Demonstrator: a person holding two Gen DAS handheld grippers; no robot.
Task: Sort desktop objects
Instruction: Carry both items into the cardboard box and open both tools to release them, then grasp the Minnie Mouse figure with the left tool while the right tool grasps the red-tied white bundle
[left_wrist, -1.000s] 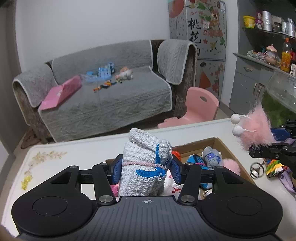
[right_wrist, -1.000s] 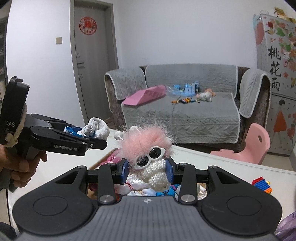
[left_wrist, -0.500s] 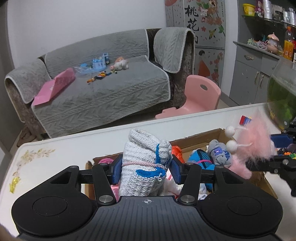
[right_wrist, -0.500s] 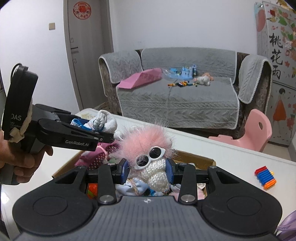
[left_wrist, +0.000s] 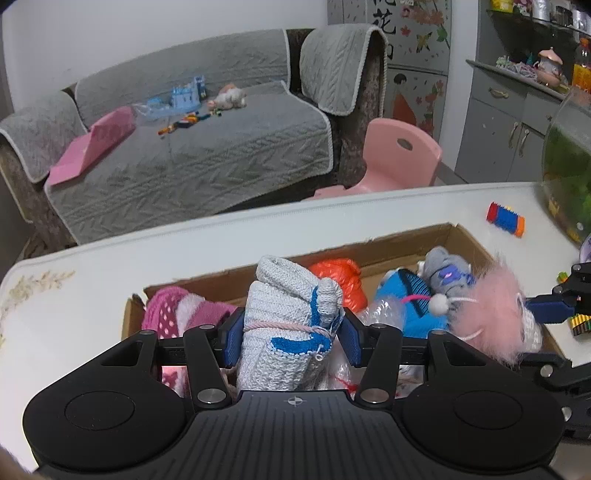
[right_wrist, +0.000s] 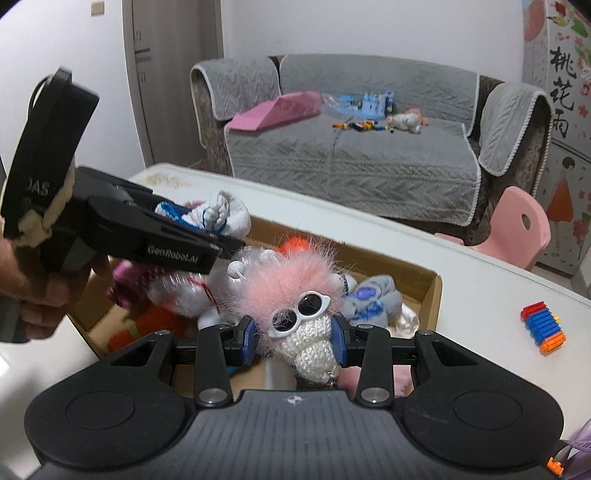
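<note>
My left gripper (left_wrist: 290, 334) is shut on a white knitted toy with blue trim (left_wrist: 288, 317), held just above the open cardboard box (left_wrist: 369, 251). The same toy (right_wrist: 221, 216) shows in the right wrist view, in the black gripper that a hand holds at the left. My right gripper (right_wrist: 295, 338) is shut on a pink fluffy doll with white sunglasses (right_wrist: 299, 295), low over the box (right_wrist: 432, 291). In the left wrist view that doll (left_wrist: 495, 314) hangs at the box's right end. The box holds several soft toys.
A stack of red, blue and orange bricks (right_wrist: 543, 326) lies on the white table (right_wrist: 480, 280) right of the box, also seen as the brick stack (left_wrist: 505, 218). A glass fish bowl (left_wrist: 569, 158) stands at the table's far right. Beyond the table are a grey sofa (left_wrist: 184, 147) and a pink chair (left_wrist: 399, 155).
Both grippers have come down toward the box with their toys still held. The box now fills more of both views, and the pink doll has sunk to the box's right end.
</note>
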